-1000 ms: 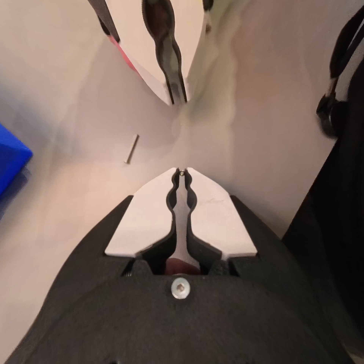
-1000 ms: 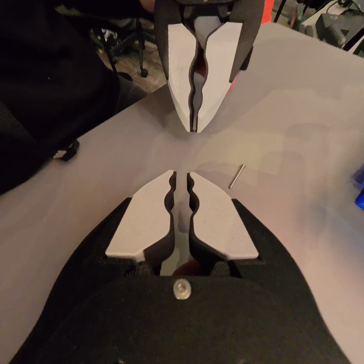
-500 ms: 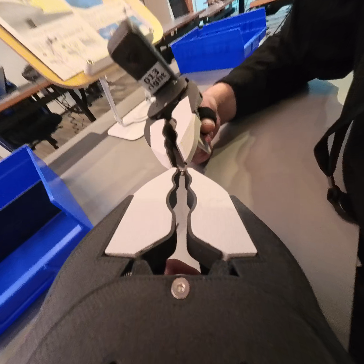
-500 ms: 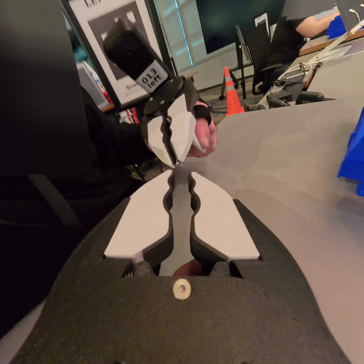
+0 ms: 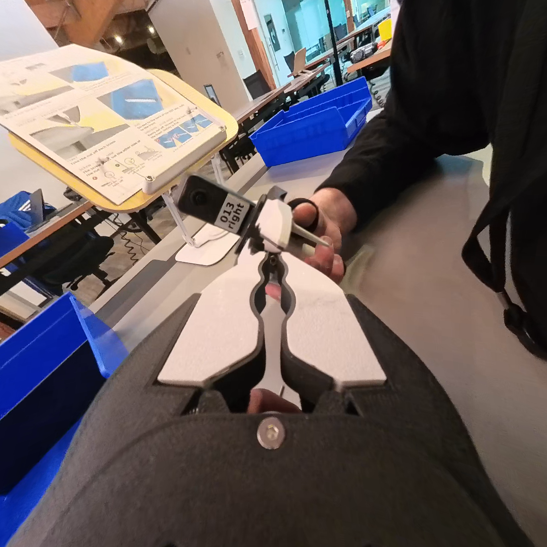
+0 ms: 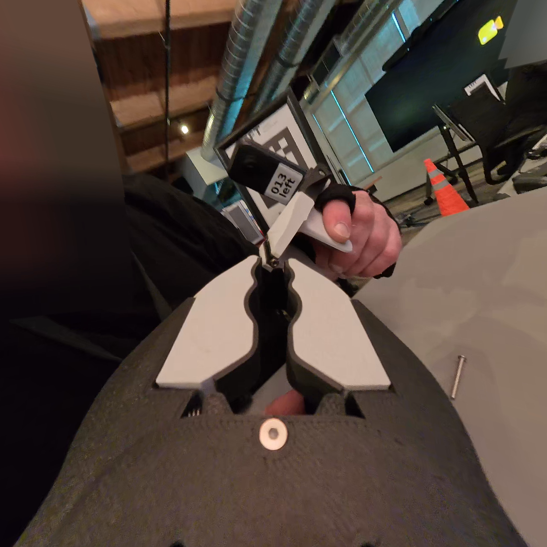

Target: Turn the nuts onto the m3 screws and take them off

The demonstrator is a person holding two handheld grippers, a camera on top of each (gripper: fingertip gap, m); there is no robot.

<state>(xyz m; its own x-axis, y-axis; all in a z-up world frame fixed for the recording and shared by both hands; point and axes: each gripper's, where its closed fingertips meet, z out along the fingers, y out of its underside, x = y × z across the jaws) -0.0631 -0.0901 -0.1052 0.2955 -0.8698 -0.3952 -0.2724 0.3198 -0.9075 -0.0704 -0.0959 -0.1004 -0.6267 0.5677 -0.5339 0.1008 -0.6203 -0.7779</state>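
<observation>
My left gripper (image 5: 273, 262) is shut on a small dark nut (image 5: 273, 260), pinched at its very tips and held in the air above the grey table (image 5: 414, 296). My right gripper (image 6: 273, 264) is open, its fingers (image 6: 325, 334) a small gap apart. It faces the left gripper tip to tip, and the nut (image 6: 274, 262) sits in the gap between its fingertips. I cannot tell whether they touch it. A long thin M3 screw (image 6: 546, 378) lies loose on the table, right of the right gripper.
A blue bin (image 5: 310, 130) stands at the far table edge and another blue bin (image 5: 44, 370) at the near left. An instruction board (image 5: 112, 118) on a clear stand rises behind. A black bag strap (image 5: 500, 266) hangs at the right. An orange cone (image 6: 447, 192) stands on the floor. My left and right fingertips are right by each other.
Both grippers have lifted off the table and tilted up. Their tips, apart a second ago, have come together around the nut. The screw still lies on the table.
</observation>
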